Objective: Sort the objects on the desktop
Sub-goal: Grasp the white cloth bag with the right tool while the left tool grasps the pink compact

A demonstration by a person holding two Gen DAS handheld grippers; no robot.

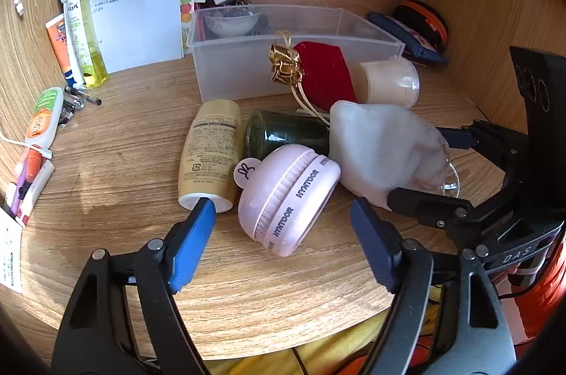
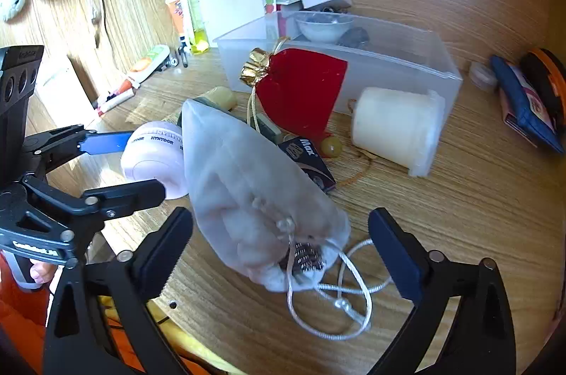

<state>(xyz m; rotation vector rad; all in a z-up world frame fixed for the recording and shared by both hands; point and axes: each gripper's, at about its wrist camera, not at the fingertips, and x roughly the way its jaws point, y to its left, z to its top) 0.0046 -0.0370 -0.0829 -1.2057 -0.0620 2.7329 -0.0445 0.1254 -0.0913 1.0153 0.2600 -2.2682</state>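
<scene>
A pink round case marked HYNTOOR lies on its edge on the wooden desk. My left gripper stands open just short of it, one blue pad to each side and neither touching. In the right wrist view, a white drawstring pouch lies between the wide-open fingers of my right gripper, and the pads are clear of it. The pouch's cord loops toward the desk edge. Each gripper also shows in the other's view: the right gripper around the pouch, the left gripper at the pink case.
Behind stands a clear plastic bin with a bowl inside. A red velvet pouch, a cream jar, a dark green jar and a beige bottle crowd its front. A small dark box lies by the pouch. Tubes and a yellow spray bottle stand left.
</scene>
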